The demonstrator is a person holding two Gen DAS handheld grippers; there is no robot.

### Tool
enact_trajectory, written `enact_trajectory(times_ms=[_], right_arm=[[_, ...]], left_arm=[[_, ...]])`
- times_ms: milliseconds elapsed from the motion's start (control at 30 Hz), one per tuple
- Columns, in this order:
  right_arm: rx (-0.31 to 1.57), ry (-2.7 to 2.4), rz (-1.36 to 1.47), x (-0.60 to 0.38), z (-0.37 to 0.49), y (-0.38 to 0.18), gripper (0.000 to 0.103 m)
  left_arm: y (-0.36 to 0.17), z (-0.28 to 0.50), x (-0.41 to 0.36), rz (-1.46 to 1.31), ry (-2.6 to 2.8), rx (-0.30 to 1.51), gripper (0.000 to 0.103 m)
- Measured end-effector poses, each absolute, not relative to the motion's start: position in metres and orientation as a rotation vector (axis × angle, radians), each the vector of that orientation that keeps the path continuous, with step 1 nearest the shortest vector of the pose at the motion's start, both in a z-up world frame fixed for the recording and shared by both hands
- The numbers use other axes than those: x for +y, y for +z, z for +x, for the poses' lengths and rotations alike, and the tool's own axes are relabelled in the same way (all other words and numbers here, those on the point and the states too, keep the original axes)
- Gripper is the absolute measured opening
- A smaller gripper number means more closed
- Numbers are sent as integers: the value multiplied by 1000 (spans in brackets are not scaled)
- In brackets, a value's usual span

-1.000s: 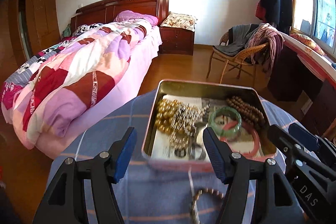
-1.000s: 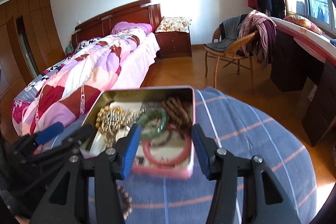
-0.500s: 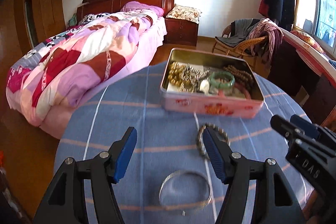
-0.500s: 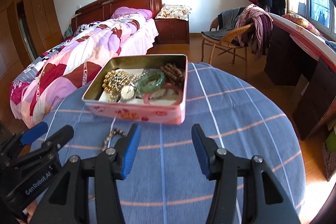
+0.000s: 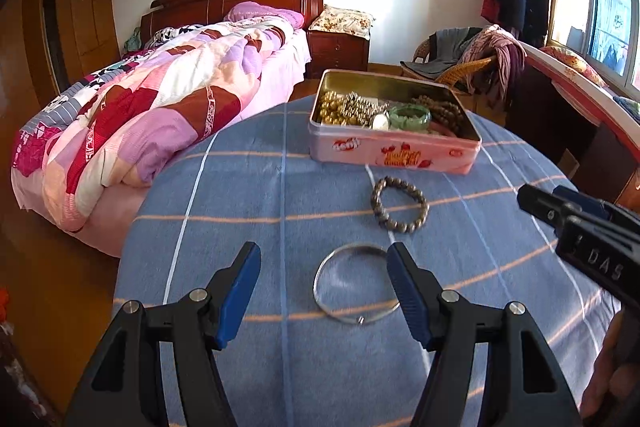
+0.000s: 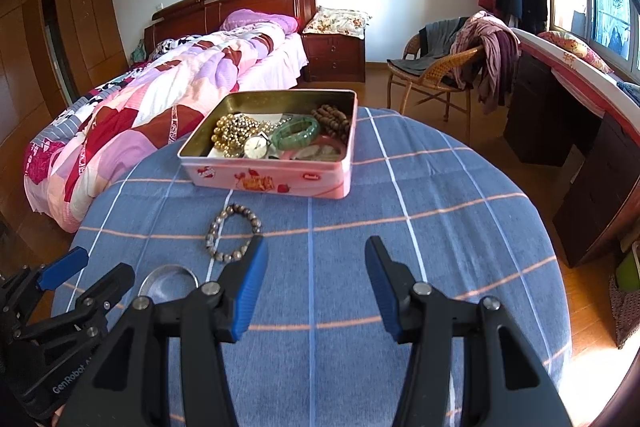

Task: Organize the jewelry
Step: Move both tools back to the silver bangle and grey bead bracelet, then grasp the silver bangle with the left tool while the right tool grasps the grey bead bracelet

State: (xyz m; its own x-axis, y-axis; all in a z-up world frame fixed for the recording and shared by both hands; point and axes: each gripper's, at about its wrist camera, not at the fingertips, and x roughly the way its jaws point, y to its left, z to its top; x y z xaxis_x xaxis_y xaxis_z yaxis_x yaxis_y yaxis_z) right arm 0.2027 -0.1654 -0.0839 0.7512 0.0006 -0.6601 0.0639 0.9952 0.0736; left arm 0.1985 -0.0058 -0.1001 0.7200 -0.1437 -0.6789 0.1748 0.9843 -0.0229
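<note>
Pink rectangular tin (image 5: 394, 155), gold-lined, heaped with gold beads (image 6: 232, 133), jade-green bangle (image 6: 296, 133), wooden beads, watch, at far side of blue plaid tablecloth (image 6: 420, 247) | grey beaded bracelet (image 5: 399, 209) just before tin | thin silver bangle (image 5: 356, 285) between tips of left gripper (image 5: 322, 291), spread, unheld | right gripper (image 6: 316, 287) spread, empty

Sunlit bedroom: quilted bed (image 5: 160, 99), wicker chair (image 6: 436, 75), white walls.
</note>
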Motion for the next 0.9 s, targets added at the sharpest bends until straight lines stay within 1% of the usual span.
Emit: enact_trajectory(times_ms=[33, 333, 467, 600, 667, 700, 800, 867, 900], right_arm=[[722, -34, 93, -166, 202, -85, 56], [753, -33, 87, -169, 191, -98, 56], [773, -29, 100, -171, 191, -103, 56], [768, -31, 103, -173, 189, -102, 56], [768, -31, 104, -173, 190, -102, 56], [769, -29, 106, -173, 190, -103, 56], [783, -9, 108, -172, 193, -105, 56], [792, 1, 102, -169, 197, -107, 56], [797, 10, 98, -167, 200, -108, 56]], left_arm=[[-102, 198, -4, 41, -176, 753, 66], [-121, 193, 11, -1, -197, 828, 66], [-127, 203, 9, -8, -187, 840, 66], [-137, 219, 0, 14, -187, 894, 65], [-143, 223, -4, 29, -196, 935, 63], [-143, 223, -8, 49, -185, 930, 60], [-142, 222, -14, 77, -189, 934, 58], [-142, 221, -14, 79, -197, 933, 55], [-140, 220, -15, 81, -209, 929, 46]])
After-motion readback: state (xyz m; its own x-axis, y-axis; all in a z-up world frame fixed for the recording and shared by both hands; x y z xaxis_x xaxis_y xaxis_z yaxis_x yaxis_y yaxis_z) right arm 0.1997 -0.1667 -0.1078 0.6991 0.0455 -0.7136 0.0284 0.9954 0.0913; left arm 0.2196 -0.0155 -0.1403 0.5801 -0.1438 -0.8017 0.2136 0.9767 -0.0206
